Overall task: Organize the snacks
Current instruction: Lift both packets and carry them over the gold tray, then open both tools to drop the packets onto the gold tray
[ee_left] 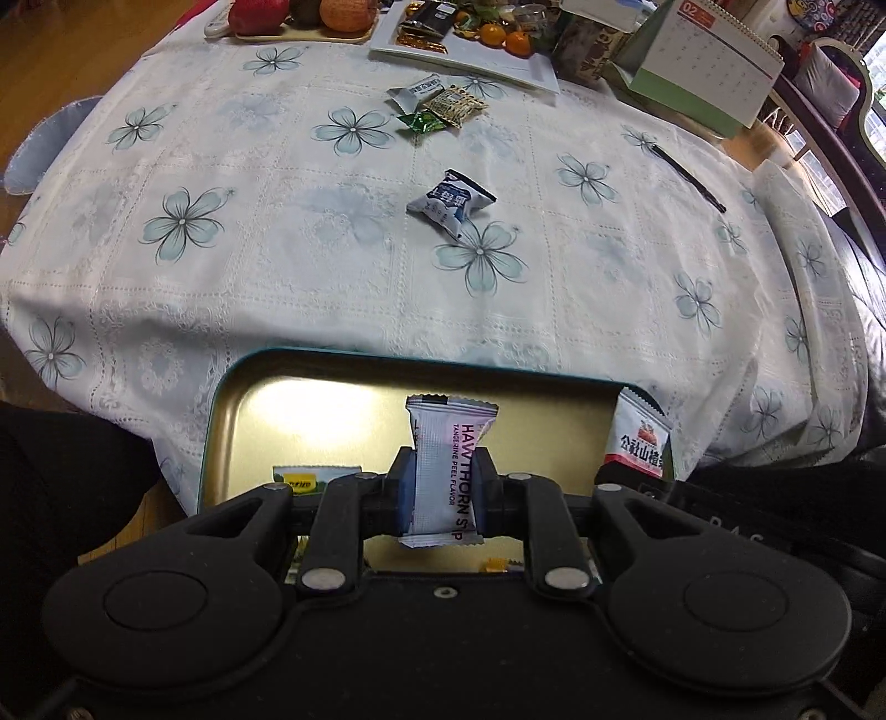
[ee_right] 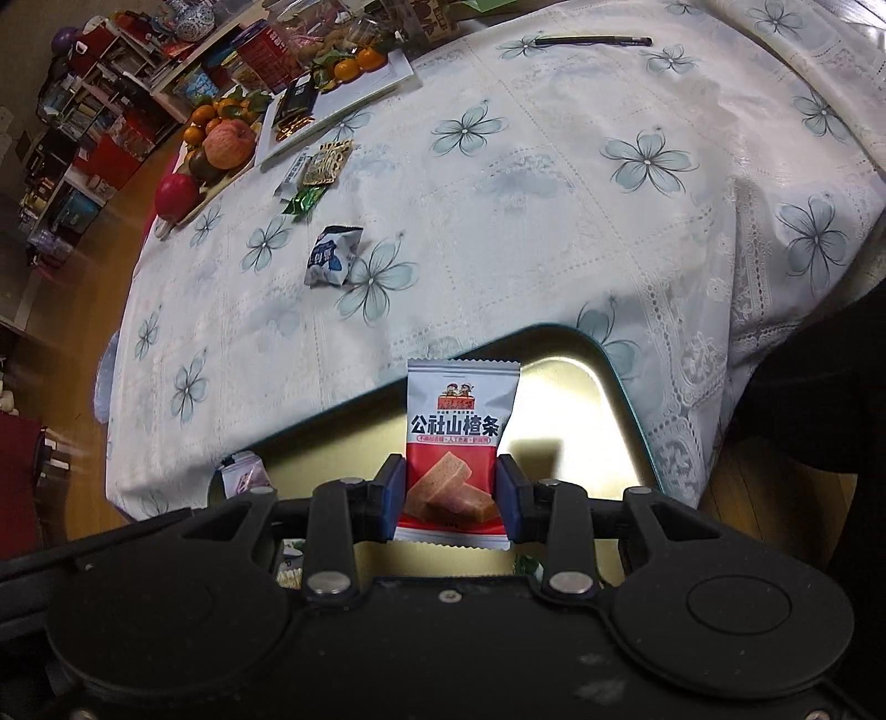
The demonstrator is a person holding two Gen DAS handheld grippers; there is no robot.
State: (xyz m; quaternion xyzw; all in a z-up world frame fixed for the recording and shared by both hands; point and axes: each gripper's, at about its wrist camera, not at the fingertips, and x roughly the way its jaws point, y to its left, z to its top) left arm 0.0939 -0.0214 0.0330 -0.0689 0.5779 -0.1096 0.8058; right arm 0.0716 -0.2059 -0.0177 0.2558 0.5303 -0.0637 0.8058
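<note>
My left gripper is shut on a white hawthorn strip packet with purple print, held upright over the gold tin tray. My right gripper is shut on a red and white hawthorn bar packet, also above the tray. That red packet shows at the tray's right edge in the left wrist view. Small wrapped snacks lie in the tray under the grippers. On the flowered tablecloth a blue and white snack bag lies alone, with a cluster of small packets farther back.
A white platter with tangerines and sweets, a fruit tray and a desk calendar stand at the table's far side. A black pen lies to the right. Dark clothing of the person flanks the tray. Shelves line the room's left.
</note>
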